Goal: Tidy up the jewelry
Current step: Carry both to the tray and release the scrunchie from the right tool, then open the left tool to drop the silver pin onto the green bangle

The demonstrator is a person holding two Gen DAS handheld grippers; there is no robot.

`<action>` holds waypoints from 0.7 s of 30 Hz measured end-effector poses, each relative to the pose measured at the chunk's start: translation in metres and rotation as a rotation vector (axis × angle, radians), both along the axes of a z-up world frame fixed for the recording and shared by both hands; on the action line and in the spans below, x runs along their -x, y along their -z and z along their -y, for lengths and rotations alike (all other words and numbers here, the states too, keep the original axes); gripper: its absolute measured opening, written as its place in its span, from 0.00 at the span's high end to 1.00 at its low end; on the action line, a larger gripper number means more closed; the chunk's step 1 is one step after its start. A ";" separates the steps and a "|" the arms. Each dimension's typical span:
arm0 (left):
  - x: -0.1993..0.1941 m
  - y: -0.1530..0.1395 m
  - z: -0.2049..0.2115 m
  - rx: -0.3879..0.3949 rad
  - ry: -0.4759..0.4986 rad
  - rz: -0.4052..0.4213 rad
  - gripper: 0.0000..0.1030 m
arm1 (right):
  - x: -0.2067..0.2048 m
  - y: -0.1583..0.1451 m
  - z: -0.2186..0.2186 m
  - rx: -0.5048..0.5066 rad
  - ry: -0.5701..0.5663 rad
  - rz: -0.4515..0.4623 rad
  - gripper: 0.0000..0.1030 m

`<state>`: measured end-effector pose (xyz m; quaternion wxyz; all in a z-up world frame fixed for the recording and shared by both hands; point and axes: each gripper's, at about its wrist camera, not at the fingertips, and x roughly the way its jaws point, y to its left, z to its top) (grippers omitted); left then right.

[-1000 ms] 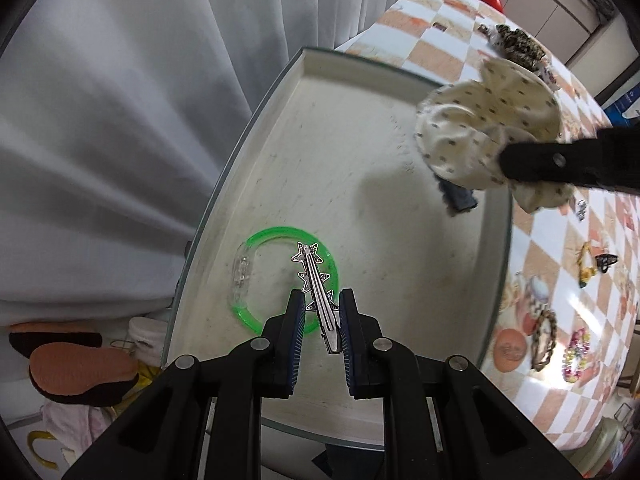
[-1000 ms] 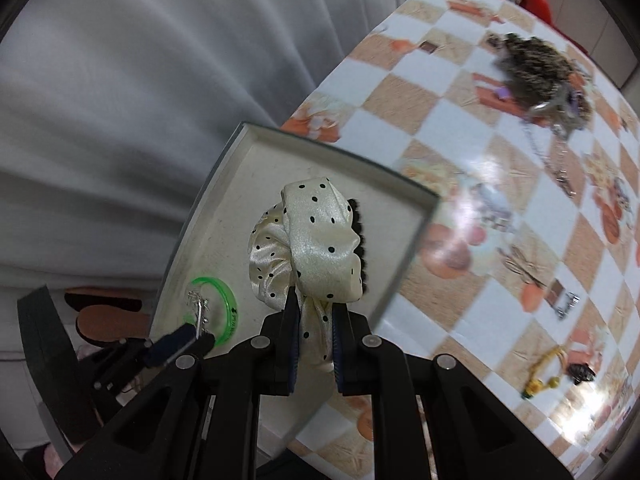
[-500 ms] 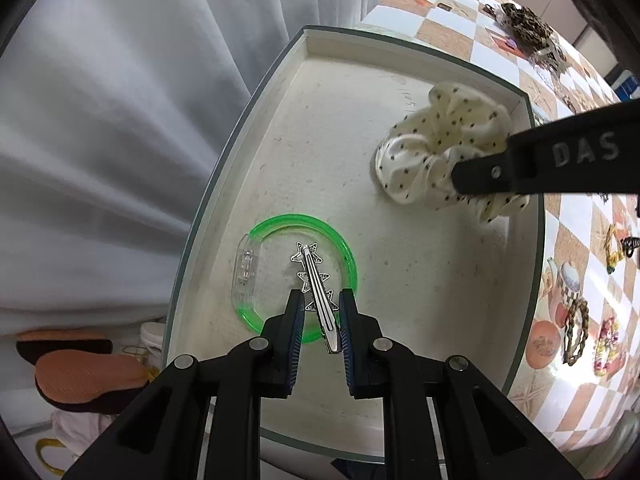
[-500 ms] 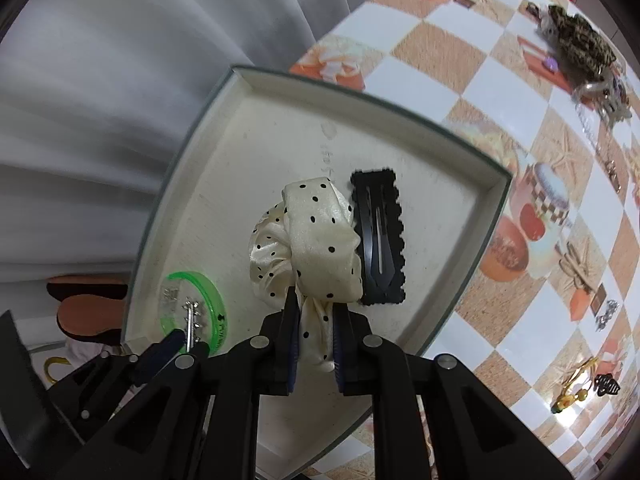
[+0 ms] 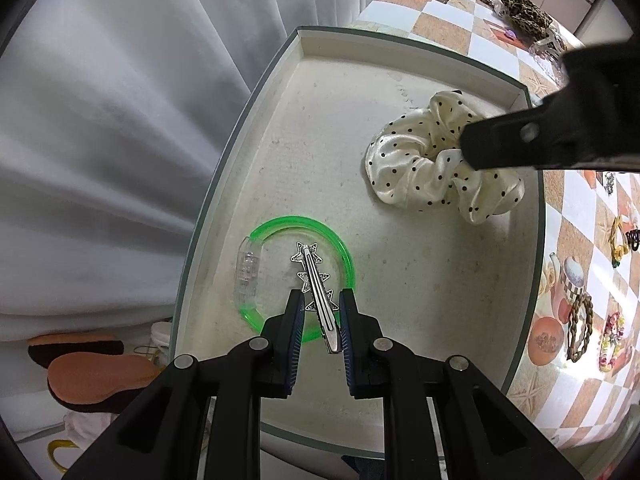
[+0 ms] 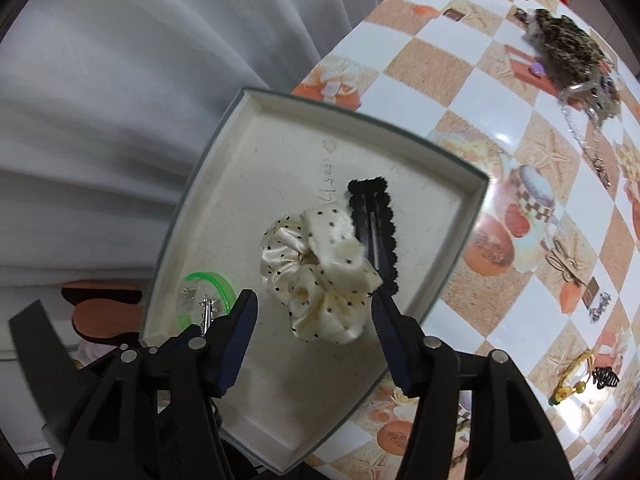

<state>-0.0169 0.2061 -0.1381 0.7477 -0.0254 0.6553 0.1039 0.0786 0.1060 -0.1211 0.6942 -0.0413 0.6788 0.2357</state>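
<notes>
A cream tray point(image 5: 400, 280) sits at the table edge; it also shows in the right wrist view point(image 6: 256, 160). My left gripper point(image 5: 320, 316) is shut on a silver star hair clip point(image 5: 316, 280), held over a green bangle point(image 5: 344, 252) in the tray. My right gripper point(image 6: 312, 304) is open, its jaws either side of a cream polka-dot scrunchie point(image 6: 320, 264) lying in the tray; the scrunchie also shows in the left wrist view point(image 5: 420, 172). A black snap clip point(image 6: 372, 224) lies beside it.
Loose jewelry lies on the checkered tablecloth point(image 6: 460, 72): a leopard scrunchie point(image 6: 568, 44), a chain point(image 6: 588, 144), a yellow bracelet point(image 6: 568, 376), braided and beaded bracelets point(image 5: 580, 328). A white curtain point(image 5: 120, 120) hangs beyond the tray's left edge.
My right gripper lowered the scrunchie into the tray and opened, letting it go. My left gripper stayed shut on the star clip over the bangle.
</notes>
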 end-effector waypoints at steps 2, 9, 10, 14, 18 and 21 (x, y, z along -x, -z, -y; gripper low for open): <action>0.000 -0.001 0.000 -0.002 0.001 0.002 0.78 | 0.001 -0.007 0.008 -0.010 0.017 0.004 0.30; -0.003 -0.012 0.007 -0.007 0.013 0.008 0.78 | 0.008 -0.030 0.042 -0.017 0.072 0.031 0.28; -0.004 -0.014 0.009 -0.007 0.019 0.008 0.78 | 0.009 -0.033 0.048 -0.014 0.084 0.033 0.24; -0.007 -0.022 0.020 -0.014 0.044 0.006 0.53 | 0.005 -0.034 0.064 -0.008 0.136 0.038 0.22; -0.009 -0.039 0.035 -0.071 0.077 0.050 0.00 | 0.013 -0.038 0.092 0.006 0.197 0.036 0.22; -0.013 -0.045 0.048 -0.069 0.108 0.042 0.00 | 0.020 -0.040 0.114 0.023 0.243 0.033 0.20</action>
